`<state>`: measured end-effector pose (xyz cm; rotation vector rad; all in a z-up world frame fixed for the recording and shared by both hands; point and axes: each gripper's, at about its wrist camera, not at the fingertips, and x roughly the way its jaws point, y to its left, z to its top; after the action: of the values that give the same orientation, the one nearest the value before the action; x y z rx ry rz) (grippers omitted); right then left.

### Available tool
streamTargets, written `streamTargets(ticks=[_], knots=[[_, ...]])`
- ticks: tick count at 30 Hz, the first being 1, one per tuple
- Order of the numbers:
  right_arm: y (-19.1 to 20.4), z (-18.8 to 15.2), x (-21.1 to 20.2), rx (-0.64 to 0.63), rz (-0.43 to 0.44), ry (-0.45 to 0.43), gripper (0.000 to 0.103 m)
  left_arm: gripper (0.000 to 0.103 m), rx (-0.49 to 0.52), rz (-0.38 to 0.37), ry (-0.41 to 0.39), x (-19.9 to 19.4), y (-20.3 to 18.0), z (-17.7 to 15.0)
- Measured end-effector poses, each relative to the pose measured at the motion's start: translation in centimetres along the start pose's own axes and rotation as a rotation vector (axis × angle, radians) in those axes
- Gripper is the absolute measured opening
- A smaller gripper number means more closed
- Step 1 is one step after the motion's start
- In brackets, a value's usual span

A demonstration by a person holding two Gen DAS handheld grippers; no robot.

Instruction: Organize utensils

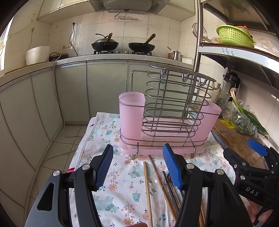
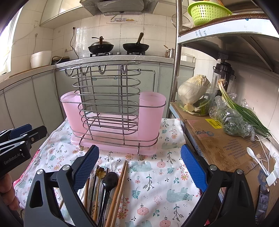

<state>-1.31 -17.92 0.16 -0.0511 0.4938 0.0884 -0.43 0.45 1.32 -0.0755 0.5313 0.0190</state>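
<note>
A pink plastic utensil holder in a wire rack (image 1: 167,118) stands on the floral cloth (image 1: 122,188), also in the right wrist view (image 2: 113,118). It has a pink cup at each end. Wooden chopsticks (image 1: 147,190) and dark utensils (image 1: 171,190) lie on the cloth in front of it. In the right wrist view the chopsticks (image 2: 118,190), a dark spoon (image 2: 109,178) and several other utensils lie in a bundle. My left gripper (image 1: 137,167) is open and empty above the utensils. My right gripper (image 2: 139,167) is open and empty, just right of the bundle.
A shelf unit with cardboard (image 2: 218,139), bagged greens (image 2: 232,122), cabbage (image 2: 193,90) and a white spoon (image 2: 252,153) stands to the right. A green basket (image 2: 207,10) sits on the upper shelf. Counter with two woks (image 1: 122,45) lies behind.
</note>
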Motion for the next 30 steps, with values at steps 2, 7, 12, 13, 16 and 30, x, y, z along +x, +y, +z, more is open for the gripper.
streamTargets(ticks=[2, 7, 12, 13, 16, 30], knots=[[-0.07, -0.02, 0.00, 0.001, 0.001, 0.001, 0.095, 0.059, 0.000, 0.000, 0.000, -0.08, -0.01, 0.09], [-0.07, -0.03, 0.00, 0.000, 0.001, 0.001, 0.095, 0.059, 0.000, -0.001, 0.000, 0.01, 0.03, -0.02], [-0.03, -0.03, 0.01, 0.001, 0.001, 0.002, 0.095, 0.059, 0.001, 0.001, 0.002, -0.08, 0.00, 0.06], [-0.03, 0.09, -0.06, 0.001, 0.002, 0.001, 0.095, 0.059, 0.000, 0.000, 0.000, -0.10, 0.01, 0.07], [0.00, 0.18, -0.11, 0.000, 0.001, 0.000, 0.095, 0.059, -0.003, 0.000, 0.003, -0.28, -0.01, 0.19], [-0.03, 0.31, -0.39, -0.001, 0.004, -0.007, 0.095, 0.059, -0.004, -0.001, 0.001, 0.01, -0.03, -0.27]])
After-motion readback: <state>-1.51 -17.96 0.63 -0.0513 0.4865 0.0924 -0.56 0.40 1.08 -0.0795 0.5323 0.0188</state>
